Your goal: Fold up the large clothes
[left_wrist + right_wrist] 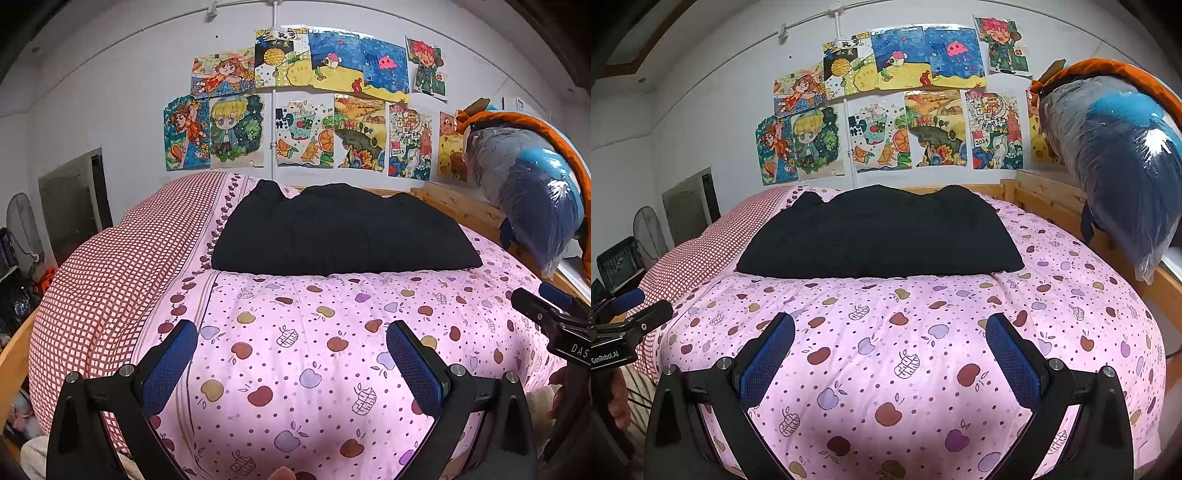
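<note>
The black garment (340,230) lay as a flattened, roughly rectangular slab on the far half of the pink apple-print quilt (295,332), near the headboard end. Its near edge ran straight across the bed; the far edge was lumpy, with two raised humps. Surface showed soft creases, no sleeves visibly sticking out.

My left gripper (291,354) hovered over the near part of the quilt, fingers spread wide, holding nothing. My right gripper (890,350) was likewise spread wide and empty, level with the left, well short of the garment.

Bare quilt lay between both grippers and the garment's near edge. To the left, a red checked cover (110,280) bordered the quilt. To the right, the wooden bed rail (1052,206) carried a plastic-wrapped bundle (1115,166) overhanging that side.
</note>
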Demonstrator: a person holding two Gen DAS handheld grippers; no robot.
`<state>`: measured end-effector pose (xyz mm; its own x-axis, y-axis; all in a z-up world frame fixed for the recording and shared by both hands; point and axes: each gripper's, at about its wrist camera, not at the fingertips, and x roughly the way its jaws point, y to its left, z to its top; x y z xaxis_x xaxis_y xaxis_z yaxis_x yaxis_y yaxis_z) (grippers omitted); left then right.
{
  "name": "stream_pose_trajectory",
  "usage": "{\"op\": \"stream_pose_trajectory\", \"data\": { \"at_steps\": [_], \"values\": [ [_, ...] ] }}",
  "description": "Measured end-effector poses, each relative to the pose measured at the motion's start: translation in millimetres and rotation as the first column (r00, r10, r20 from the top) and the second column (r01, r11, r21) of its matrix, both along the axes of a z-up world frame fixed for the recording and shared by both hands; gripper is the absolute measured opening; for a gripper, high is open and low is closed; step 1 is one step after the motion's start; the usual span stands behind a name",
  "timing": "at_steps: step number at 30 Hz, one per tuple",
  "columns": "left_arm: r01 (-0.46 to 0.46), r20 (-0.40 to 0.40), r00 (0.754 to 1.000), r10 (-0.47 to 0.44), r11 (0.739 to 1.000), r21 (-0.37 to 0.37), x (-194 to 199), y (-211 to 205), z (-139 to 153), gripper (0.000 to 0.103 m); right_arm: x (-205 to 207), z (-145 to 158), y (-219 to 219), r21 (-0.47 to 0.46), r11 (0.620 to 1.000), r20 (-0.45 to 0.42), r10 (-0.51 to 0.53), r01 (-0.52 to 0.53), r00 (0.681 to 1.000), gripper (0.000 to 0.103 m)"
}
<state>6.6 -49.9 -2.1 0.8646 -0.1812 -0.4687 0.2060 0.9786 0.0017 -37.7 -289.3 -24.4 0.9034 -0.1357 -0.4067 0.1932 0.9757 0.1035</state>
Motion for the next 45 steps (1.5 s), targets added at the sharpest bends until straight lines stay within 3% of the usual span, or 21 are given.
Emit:
{"op": "stream_pose_trajectory", "data": {
  "at_steps": [45],
  "values": [
    [-0.067,0.033,0.997,0.066,0.996,0.05,-2.0,3.7,3.3,0.103,2.8,-6.6,9.0,0.0,1.0,-0.024,-0.005,0.005,1.0,0.102]
  ]
}}
